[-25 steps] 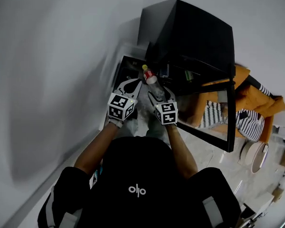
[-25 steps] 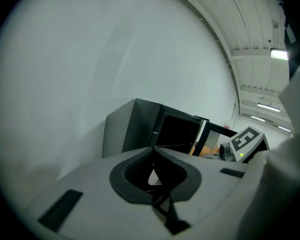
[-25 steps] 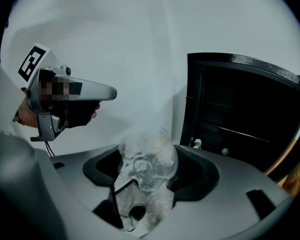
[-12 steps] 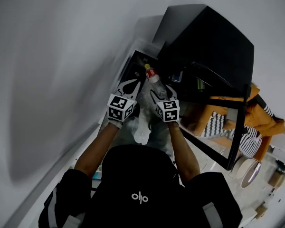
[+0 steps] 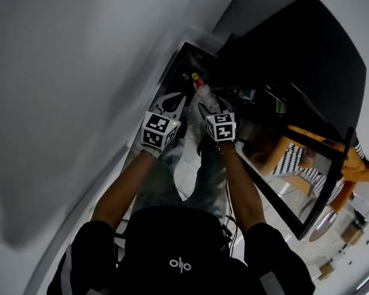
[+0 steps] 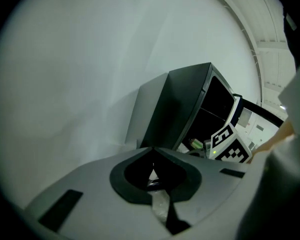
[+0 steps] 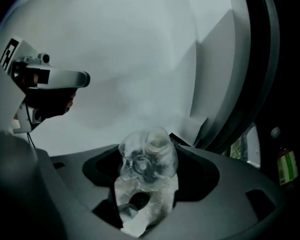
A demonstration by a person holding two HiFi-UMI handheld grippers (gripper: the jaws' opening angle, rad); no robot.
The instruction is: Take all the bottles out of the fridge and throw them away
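The right hand-held gripper (image 7: 150, 153) clamps a clear plastic bottle (image 5: 202, 89) with a red label and yellow cap; the left hand-held gripper (image 6: 152, 150) is closed and empty.

Overhead head view; gripper views toward fridge (image 6: 190, 109)

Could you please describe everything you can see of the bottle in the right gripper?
The bottle is clear, crinkled plastic, with a red label and a yellow cap in the head view. It is held by the right gripper, jaws pressing on its sides, its base toward that gripper's camera and its cap pointing away.
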